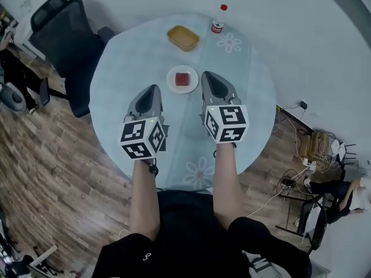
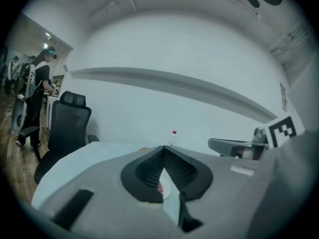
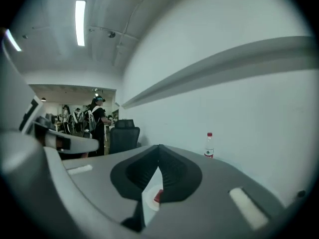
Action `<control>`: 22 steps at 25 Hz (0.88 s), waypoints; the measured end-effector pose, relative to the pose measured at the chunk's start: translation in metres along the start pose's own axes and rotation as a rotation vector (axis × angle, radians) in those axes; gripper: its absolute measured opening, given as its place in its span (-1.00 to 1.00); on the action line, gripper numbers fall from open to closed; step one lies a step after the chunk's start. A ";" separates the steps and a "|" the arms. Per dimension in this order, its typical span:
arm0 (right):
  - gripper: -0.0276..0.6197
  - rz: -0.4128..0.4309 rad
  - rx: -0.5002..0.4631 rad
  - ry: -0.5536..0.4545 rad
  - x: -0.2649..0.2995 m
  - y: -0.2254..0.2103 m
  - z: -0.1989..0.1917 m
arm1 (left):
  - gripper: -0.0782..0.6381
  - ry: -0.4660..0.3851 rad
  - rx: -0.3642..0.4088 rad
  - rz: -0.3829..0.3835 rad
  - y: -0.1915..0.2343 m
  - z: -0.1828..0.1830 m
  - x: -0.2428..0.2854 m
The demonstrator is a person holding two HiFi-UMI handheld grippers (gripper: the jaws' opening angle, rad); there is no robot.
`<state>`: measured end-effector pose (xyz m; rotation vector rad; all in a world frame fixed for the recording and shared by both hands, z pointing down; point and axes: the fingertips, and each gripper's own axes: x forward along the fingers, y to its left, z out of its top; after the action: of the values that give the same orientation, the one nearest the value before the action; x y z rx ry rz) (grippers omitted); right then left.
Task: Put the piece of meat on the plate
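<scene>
A red piece of meat point(image 1: 182, 79) lies on a small white plate point(image 1: 172, 81) near the middle of the round table point(image 1: 122, 74). Both grippers hang above the table on the near side of the plate, pointing roughly level. My left gripper point(image 1: 154, 89) is to the plate's near left, jaws together and empty. My right gripper point(image 1: 208, 76) is just right of the plate, also shut with nothing held. Past the closed jaws of the left gripper point(image 2: 163, 148) a sliver of plate point(image 2: 167, 190) and meat point(image 2: 159, 187) shows. The right gripper point(image 3: 159, 147) likewise shows plate point(image 3: 148, 201) and meat point(image 3: 157, 196).
A shallow yellow-brown tray point(image 1: 183, 37) and a red-capped bottle point(image 1: 218, 22) stand at the table's far side. A black office chair point(image 1: 64, 33) is at the left of the table. Cables and a power strip point(image 1: 298, 167) lie on the floor at the right. People stand in the distance point(image 3: 97, 118).
</scene>
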<state>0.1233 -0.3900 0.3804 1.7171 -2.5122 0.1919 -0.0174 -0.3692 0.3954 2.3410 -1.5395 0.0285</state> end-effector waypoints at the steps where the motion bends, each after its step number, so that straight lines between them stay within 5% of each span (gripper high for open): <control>1: -0.89 -0.003 0.014 -0.024 -0.015 0.001 0.004 | -0.79 -0.022 0.008 0.001 -0.010 0.004 -0.002; 11: -0.89 -0.045 -0.112 -0.013 -0.102 -0.015 0.000 | -0.79 -0.086 0.092 -0.056 -0.102 -0.012 -0.026; 22: -0.89 -0.024 -0.117 -0.062 -0.112 -0.012 0.007 | -0.79 -0.077 0.173 -0.055 -0.116 -0.008 -0.035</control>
<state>0.1751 -0.2929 0.3573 1.7323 -2.4893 -0.0103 0.0734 -0.2947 0.3652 2.5456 -1.5644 0.0621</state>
